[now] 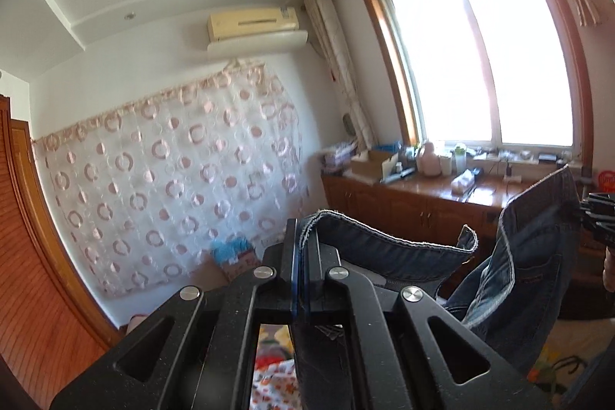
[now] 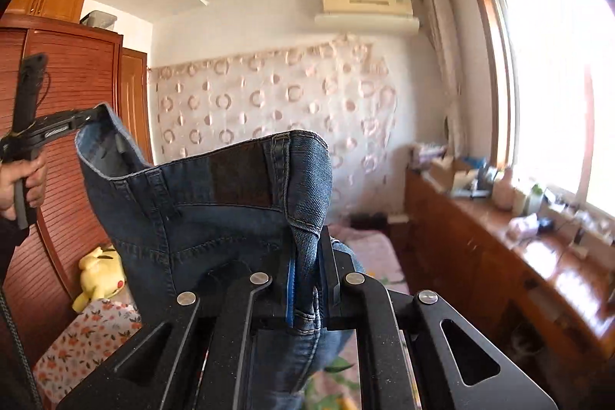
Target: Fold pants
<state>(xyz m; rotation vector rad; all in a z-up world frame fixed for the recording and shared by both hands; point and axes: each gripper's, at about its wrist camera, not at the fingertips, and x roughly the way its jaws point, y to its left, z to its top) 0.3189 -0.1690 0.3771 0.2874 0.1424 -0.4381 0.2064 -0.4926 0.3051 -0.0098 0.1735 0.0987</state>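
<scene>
Dark blue jeans (image 1: 384, 244) hang in the air, stretched by the waistband between both grippers. My left gripper (image 1: 302, 241) is shut on one end of the waistband, and the denim runs right to my right gripper (image 1: 595, 218) at the frame's edge. In the right wrist view the jeans (image 2: 215, 218) show their back with belt loops and a dark patch. There my right gripper (image 2: 309, 256) is shut on a bunched fold of the waistband. The left gripper (image 2: 90, 116) pinches the far corner at the upper left. The legs drop out of sight below.
A bed with a floral sheet (image 2: 88, 333) lies below, with a yellow plush toy (image 2: 102, 275) on it. A person's hand (image 2: 27, 179) grips the left handle. A wooden wardrobe (image 2: 57, 83) stands left. A cluttered wooden cabinet (image 1: 423, 195) runs under the window.
</scene>
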